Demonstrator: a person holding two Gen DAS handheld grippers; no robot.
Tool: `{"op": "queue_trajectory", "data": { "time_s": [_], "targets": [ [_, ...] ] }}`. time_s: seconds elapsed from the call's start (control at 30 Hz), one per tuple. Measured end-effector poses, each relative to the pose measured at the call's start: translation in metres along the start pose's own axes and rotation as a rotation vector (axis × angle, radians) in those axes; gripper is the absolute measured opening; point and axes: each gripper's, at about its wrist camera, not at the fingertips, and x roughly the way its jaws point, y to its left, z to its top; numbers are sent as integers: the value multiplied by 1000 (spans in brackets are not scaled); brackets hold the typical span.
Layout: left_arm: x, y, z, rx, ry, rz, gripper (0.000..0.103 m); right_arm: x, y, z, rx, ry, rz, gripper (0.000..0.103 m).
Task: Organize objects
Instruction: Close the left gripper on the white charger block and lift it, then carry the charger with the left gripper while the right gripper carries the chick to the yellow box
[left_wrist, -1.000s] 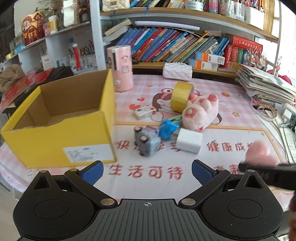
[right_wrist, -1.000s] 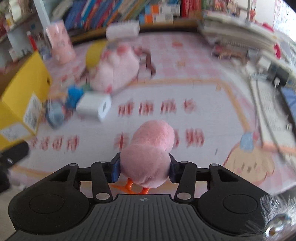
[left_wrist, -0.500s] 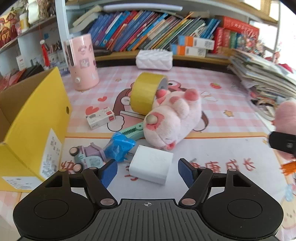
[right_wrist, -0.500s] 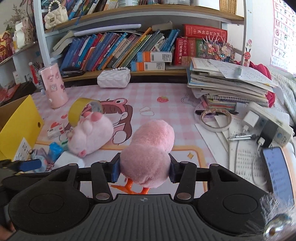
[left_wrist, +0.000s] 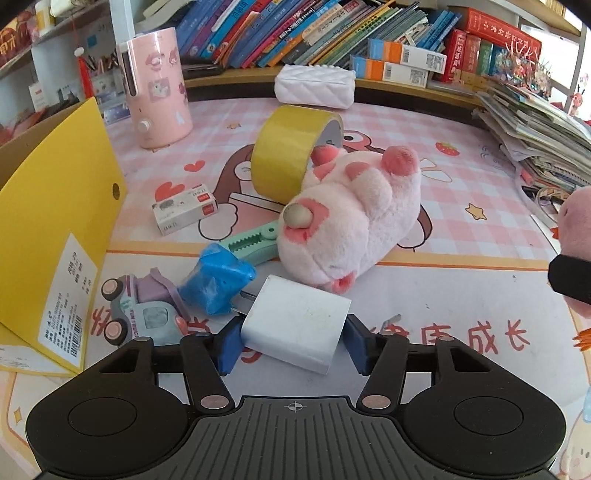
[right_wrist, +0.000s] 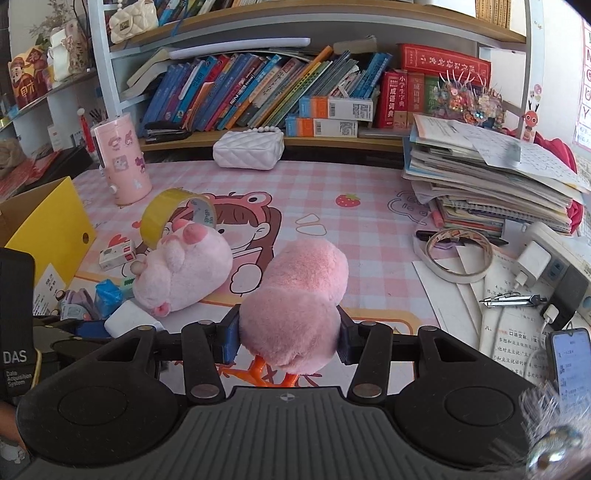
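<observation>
My left gripper (left_wrist: 291, 343) has its blue pads on both sides of a white charger block (left_wrist: 295, 328) that lies on the mat; the jaws look closed onto it. Behind it lie a blue wrapper (left_wrist: 214, 280), a toy car (left_wrist: 140, 314), a green cutter (left_wrist: 255, 240), a pink pig plush (left_wrist: 351, 221), a yellow tape roll (left_wrist: 288, 151) and a small box (left_wrist: 184, 208). My right gripper (right_wrist: 288, 334) is shut on a pink plush bird (right_wrist: 299, 295) with orange feet, held above the mat.
A yellow cardboard box (left_wrist: 55, 229) stands open at the left. A pink canister (left_wrist: 155, 85) and white purse (left_wrist: 314, 85) sit at the back by the bookshelf. Stacked books (right_wrist: 491, 184), a tape ring (right_wrist: 458, 254), a power strip and a phone crowd the right.
My left gripper has moved forward and down to the white charger block and narrowed its jaws around it. My right gripper still holds the plush bird and has steadied facing the shelf.
</observation>
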Motion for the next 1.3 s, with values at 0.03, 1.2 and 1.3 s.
{"op": "queue_trajectory", "data": {
  "time_s": [0.03, 1.2, 1.3],
  "targets": [
    [-2, 0, 0, -3, 7, -13, 54, 1, -1, 0, 5, 4, -4, 46],
    [-144, 137, -63, -182, -211, -93, 54, -38, 129, -25, -45, 22, 82, 46],
    [-155, 168, -77, -217, -210, -63, 54, -44, 162, -31, -74, 40, 119, 46]
  ]
}}
